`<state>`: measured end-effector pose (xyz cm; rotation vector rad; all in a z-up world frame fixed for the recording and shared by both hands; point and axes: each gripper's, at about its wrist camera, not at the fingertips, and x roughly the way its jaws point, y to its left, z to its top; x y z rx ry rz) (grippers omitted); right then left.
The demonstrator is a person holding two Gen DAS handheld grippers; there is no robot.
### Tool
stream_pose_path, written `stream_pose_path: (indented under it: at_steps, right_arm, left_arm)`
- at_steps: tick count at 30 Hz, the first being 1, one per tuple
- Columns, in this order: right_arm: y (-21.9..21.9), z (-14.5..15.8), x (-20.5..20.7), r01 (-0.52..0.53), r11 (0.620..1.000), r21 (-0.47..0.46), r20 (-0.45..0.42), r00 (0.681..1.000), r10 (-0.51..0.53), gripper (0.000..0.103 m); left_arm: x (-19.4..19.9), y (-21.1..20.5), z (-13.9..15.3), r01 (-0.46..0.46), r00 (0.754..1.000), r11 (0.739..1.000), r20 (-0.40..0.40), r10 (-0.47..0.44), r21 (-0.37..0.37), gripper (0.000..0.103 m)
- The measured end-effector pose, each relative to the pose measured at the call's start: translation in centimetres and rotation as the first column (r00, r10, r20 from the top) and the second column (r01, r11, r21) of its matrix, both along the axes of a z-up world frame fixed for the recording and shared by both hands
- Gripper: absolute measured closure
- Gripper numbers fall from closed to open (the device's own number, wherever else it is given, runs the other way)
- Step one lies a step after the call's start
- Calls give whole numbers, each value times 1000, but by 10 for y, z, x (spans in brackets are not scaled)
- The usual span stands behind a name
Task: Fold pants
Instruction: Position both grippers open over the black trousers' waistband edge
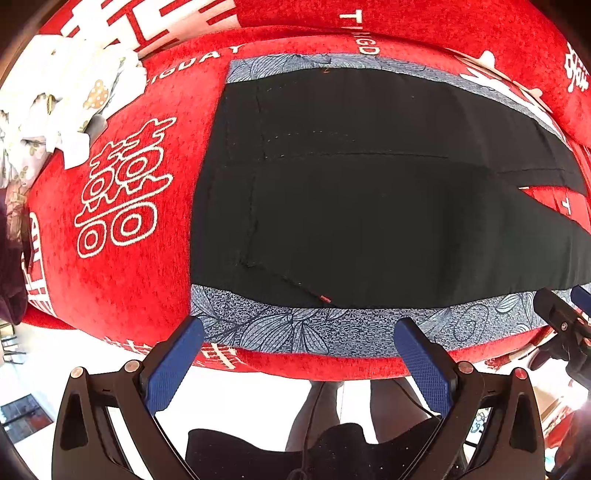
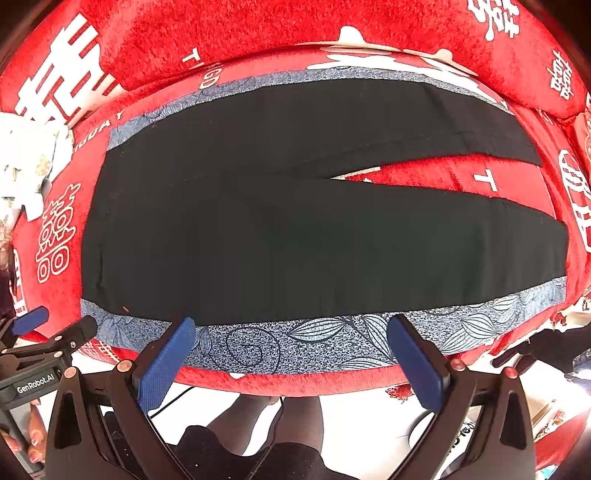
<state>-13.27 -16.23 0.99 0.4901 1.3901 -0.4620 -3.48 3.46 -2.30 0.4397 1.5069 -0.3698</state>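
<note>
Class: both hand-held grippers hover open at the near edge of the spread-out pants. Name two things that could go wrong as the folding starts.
1. The pants lie on a blue patterned cloth; a grip at the near edge may catch that cloth too.
2. The legs are splayed apart at the right, so a lengthwise fold could land them misaligned.

You're working in a home, likely a living room: the surface under you is a sofa seat (image 2: pixel 280 384) with its backrest (image 2: pixel 229 33) rising behind, both covered in red plush printed with white double-happiness characters. A crumpled floral cloth (image 1: pixel 55 96) lies on the far left of the seat. Below the seat edge you see pale floor (image 1: pixel 243 398) and household clutter at right, too blurred to identify.
</note>
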Motion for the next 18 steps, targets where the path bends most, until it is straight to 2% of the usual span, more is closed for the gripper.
stream_pose_path:
  at_steps: [18]
  right_arm:
    - [7,-4,10,-28,999,19,15,999,28,0]
  left_arm:
    - [0,14,-12,-39,999,999,-19,39,-3,0]
